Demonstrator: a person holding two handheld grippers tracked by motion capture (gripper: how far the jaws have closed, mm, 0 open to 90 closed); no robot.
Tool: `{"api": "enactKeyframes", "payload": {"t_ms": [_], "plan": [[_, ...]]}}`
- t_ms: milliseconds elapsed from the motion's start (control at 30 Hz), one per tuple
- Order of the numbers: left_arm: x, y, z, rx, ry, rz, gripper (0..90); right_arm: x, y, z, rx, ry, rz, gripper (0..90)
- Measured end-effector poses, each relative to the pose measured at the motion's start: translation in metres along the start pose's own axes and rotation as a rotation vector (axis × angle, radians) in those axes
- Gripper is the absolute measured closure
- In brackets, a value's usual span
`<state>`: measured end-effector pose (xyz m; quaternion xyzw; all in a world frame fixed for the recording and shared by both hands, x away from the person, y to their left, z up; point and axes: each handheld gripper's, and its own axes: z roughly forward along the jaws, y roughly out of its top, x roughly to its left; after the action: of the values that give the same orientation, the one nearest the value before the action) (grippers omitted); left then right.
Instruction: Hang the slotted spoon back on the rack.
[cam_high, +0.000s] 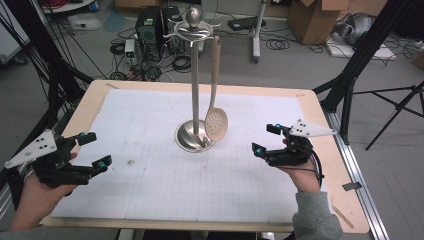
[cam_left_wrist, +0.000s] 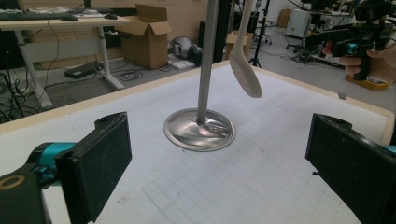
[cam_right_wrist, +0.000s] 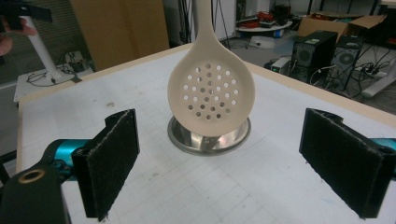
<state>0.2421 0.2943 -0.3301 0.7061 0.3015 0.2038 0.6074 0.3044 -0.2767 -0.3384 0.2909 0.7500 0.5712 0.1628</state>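
Note:
A steel utensil stand (cam_high: 194, 90) rises from a round base (cam_left_wrist: 200, 129) in the middle of the white gridded mat (cam_high: 150, 180). A beige slotted spoon (cam_high: 216, 120) hangs from the stand's top hooks, its perforated bowl (cam_right_wrist: 211, 95) just above the base. My left gripper (cam_high: 94, 150) is open at the mat's left edge, jaws wide and empty, aimed toward the stand. My right gripper (cam_high: 265, 139) is open at the right side, also empty, facing the spoon's bowl from a short distance.
The wooden table's edge (cam_high: 320, 115) frames the mat. Past the table are computer towers (cam_high: 150, 25), cables, cardboard boxes (cam_high: 315, 17) and black tripod legs (cam_high: 360, 55) on the floor. A small brown speck (cam_high: 131, 162) lies on the mat left of the base.

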Motion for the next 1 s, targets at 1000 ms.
{"api": "enactKeyframes", "payload": {"t_ms": [1000], "plan": [[0.031,-0.028,0.003,-0.031,0.07,-0.039,7.4,-0.027,-0.053,-0.054,-0.068,-0.113,0.065,11.1]]}}
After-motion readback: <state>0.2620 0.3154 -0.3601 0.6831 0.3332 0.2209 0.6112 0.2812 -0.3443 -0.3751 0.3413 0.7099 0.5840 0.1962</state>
